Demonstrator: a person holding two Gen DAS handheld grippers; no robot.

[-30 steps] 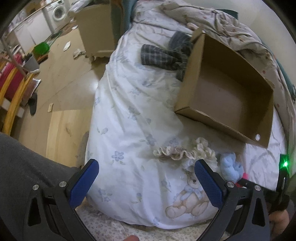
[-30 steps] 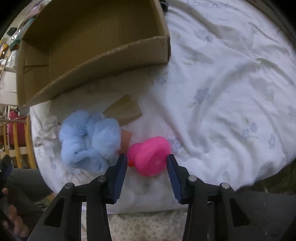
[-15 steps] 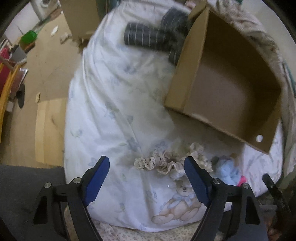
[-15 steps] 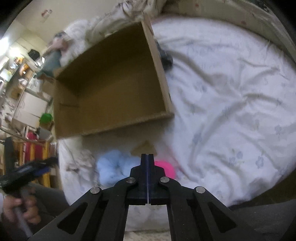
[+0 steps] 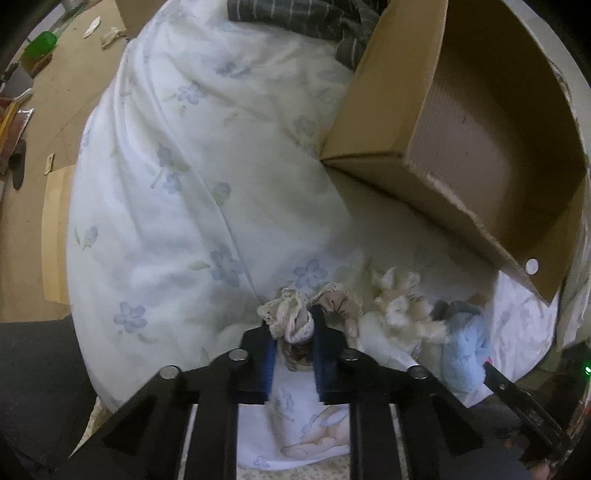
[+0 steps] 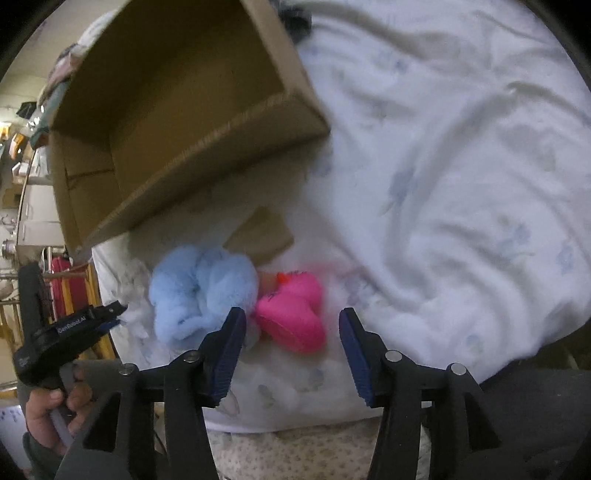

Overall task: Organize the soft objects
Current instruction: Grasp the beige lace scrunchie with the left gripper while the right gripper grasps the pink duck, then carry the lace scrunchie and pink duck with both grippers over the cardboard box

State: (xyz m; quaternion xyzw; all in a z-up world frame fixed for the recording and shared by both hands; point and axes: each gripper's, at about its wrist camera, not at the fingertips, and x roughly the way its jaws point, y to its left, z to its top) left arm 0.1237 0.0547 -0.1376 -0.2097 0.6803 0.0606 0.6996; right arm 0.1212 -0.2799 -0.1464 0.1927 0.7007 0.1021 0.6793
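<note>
A cream lace scrunchie (image 5: 286, 314) lies on the flowered quilt, and my left gripper (image 5: 293, 328) points down at it. Its jaws are closing and the blue pads press the lace from both sides. To its right lie a cream fluffy piece (image 5: 399, 314) and a pale blue fluffy piece (image 5: 465, 350). In the right wrist view the blue fluffy piece (image 6: 199, 291) touches a pink soft toy (image 6: 295, 295). My right gripper (image 6: 291, 317) hangs over that toy with its jaws opening; the pads stand apart from it. An open cardboard box (image 5: 373, 125) stands behind, with nothing inside.
A dark striped garment (image 5: 295, 14) lies beyond the box. A cardboard scrap (image 6: 262, 236) sits between the box (image 6: 221, 155) and the toys. The bed's edge drops to a wooden floor (image 5: 55, 92) on the left. A hand (image 6: 48, 406) holds the left gripper's handle.
The left gripper came down onto the lace scrunchie and closed on it. The right gripper shut with nothing in it, then opened again over the pink toy.
</note>
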